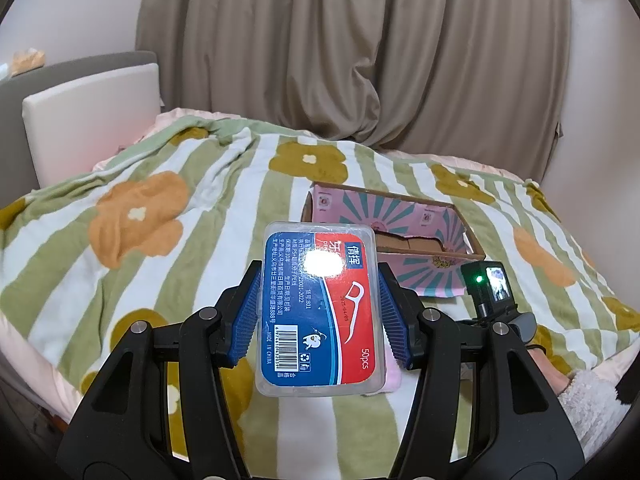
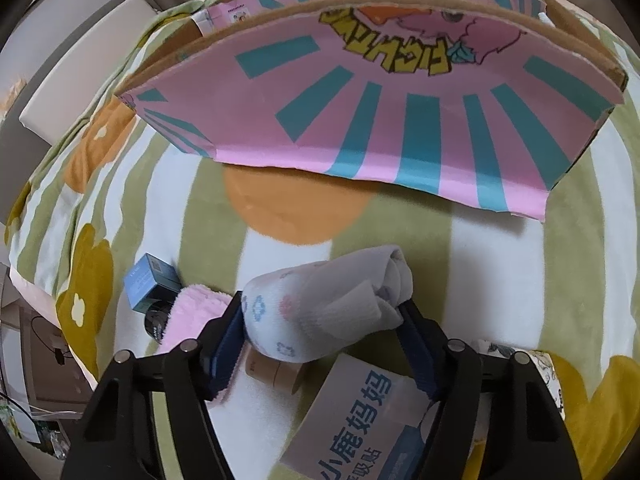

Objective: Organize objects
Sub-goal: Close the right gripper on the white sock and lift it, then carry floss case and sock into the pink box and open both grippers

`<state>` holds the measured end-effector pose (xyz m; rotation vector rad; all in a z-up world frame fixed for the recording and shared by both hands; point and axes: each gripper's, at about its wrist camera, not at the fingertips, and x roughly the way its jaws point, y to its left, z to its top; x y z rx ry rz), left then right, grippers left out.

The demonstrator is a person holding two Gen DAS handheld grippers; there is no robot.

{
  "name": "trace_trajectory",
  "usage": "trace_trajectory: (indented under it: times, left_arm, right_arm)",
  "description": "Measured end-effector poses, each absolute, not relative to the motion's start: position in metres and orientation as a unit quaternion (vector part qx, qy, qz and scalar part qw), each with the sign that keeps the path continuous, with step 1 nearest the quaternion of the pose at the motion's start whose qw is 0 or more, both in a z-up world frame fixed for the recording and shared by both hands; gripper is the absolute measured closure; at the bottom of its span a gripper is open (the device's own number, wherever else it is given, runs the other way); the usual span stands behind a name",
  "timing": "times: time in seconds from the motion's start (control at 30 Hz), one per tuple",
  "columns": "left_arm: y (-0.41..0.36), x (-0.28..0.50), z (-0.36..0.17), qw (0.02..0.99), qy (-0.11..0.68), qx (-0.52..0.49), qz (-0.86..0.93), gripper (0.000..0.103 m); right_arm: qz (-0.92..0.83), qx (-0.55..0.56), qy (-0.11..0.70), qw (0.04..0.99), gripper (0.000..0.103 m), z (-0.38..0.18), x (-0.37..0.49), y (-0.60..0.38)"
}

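Clamping the clear plastic floss-pick case with the red-and-blue label (image 1: 320, 312) by its long sides between blue ribbed pads, left gripper (image 1: 320, 312) held above the green-and-white striped flowered blanket (image 1: 192, 184), short of the open pink-and-teal cardboard box (image 1: 424, 276). Straddling the rolled white sock with small flower prints (image 2: 320, 312), right gripper (image 2: 322, 330) with both pads against the sock's ends; sock lying on the blanket before the box wall, between a fluffy pink cloth (image 2: 192, 312) and a grey printed carton (image 2: 356, 416).

Your left gripper (image 1: 318, 312) clamps the floss box (image 1: 320, 308) between its blue fingers (image 1: 246, 320). Beyond it, the pink carton (image 1: 400, 236) sits on the bed (image 1: 160, 216).
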<state>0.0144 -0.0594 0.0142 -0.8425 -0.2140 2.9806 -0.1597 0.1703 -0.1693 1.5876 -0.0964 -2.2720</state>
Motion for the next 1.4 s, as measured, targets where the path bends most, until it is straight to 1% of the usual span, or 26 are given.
trace_trajectory:
  times: [0.17,0.2,0.23,0.43,0.67,0.83,1.07,1.4]
  left_arm:
    - [-0.059,0.013,0.012,0.017,-0.071,-0.269,0.96,0.052]
    - [-0.059,0.013,0.011,0.018,-0.071,-0.269,0.96,0.052]
    - [-0.059,0.013,0.011,0.018,-0.071,-0.268,0.961,0.052]
    - [-0.056,0.015,0.009,0.023,-0.072,-0.261,0.962,0.052]
    - [-0.048,0.009,0.01,0.033,-0.067,-0.257,0.964,0.052]
    - [-0.04,0.008,0.011,0.041,-0.062,-0.253,0.965,0.052]
    - [-0.034,0.008,0.014,0.048,-0.058,-0.25,0.965,0.052]
    - [-0.031,0.006,0.017,0.054,-0.055,-0.25,0.965,0.052]
  right_arm:
    - [-0.83,0.529,-0.011,0.178,0.037,-0.141,-0.144,0.167]
    - [-0.836,0.52,-0.005,0.177,0.037,-0.151,-0.149,0.16]
    - [-0.842,0.511,-0.002,0.174,0.037,-0.147,-0.149,0.159]
    - [-0.881,0.447,0.008,0.152,0.037,-0.098,-0.124,0.151]
    - [-0.925,0.36,0.024,0.118,0.037,-0.033,-0.074,0.167]
    - [-0.946,0.314,0.019,0.08,0.037,-0.002,-0.04,0.173]
    - [-0.953,0.298,0.007,0.051,0.037,0.011,-0.002,0.186]
    - [-0.957,0.287,0.009,0.042,0.037,0.016,0.002,0.188]
